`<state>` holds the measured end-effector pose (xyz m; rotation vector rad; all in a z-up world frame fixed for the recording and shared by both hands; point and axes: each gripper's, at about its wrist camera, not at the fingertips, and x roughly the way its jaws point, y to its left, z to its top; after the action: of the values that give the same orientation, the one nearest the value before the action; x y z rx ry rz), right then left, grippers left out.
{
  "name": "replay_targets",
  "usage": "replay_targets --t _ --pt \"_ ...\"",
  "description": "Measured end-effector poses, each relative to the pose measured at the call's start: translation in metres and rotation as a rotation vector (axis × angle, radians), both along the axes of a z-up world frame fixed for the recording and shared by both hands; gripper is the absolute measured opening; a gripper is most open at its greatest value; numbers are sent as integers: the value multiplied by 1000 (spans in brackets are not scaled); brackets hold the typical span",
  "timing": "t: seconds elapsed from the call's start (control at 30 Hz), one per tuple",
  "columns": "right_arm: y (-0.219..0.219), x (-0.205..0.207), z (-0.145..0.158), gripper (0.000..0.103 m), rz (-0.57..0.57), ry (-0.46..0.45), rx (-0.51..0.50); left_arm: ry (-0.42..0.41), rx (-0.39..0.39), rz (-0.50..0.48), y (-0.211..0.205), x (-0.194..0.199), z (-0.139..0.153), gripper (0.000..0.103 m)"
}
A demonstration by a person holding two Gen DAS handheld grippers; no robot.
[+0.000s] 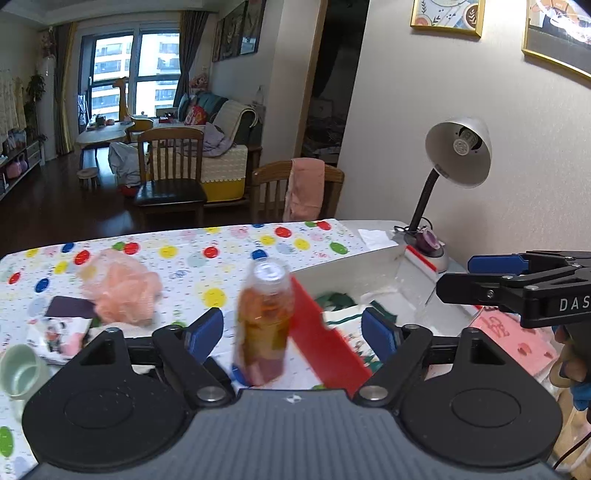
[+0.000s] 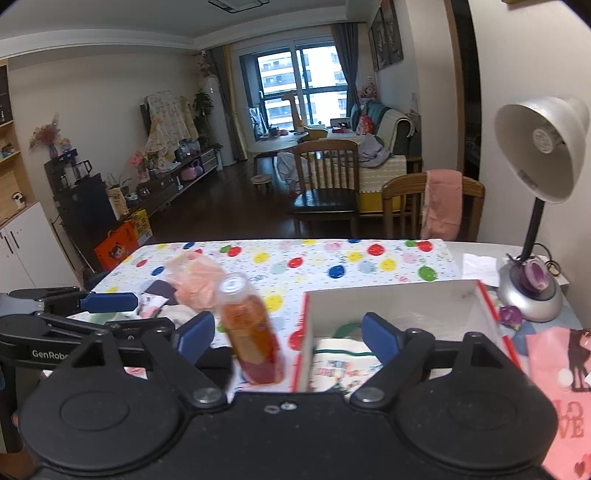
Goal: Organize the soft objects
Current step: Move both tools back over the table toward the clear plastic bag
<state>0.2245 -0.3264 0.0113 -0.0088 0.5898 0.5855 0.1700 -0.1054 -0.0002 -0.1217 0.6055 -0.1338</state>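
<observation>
Both tongs stand wide and hold nothing: left gripper [image 1: 292, 330], right gripper [image 2: 288, 334]. Nearest, between each pair of pads, an orange bottle [image 1: 264, 321] stands on the dotted cloth [image 2: 332, 258]. Just right of it, a white box [image 2: 391, 299] with red edges holds a printed fabric [image 2: 343, 363]. Farther left lie a peach mesh pouf [image 1: 120, 290] and small cloths. Far right stands a lamp [image 2: 539, 147].

Was a home's living-dining room — sofa [image 1: 225, 122], wooden dining chairs [image 2: 325, 177], balcony window [image 2: 303, 81], framed pictures [image 1: 447, 16], polka-dot-clothed table [image 1: 236, 243].
</observation>
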Motion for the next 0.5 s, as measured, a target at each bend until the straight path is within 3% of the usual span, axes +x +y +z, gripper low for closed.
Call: replay_targets --t 0.13,0.23,0.5 --pt "22 -15 -2 94 9 -2 2 -6 3 -1 27 -18 3 89" --pt "38 -27 -5 98 9 -8 -2 0 -6 -5 47 -28 2 99" --pt "77 -40 -18 103 3 -1 -5 -7 -10 -14 103 -51 -5 103"
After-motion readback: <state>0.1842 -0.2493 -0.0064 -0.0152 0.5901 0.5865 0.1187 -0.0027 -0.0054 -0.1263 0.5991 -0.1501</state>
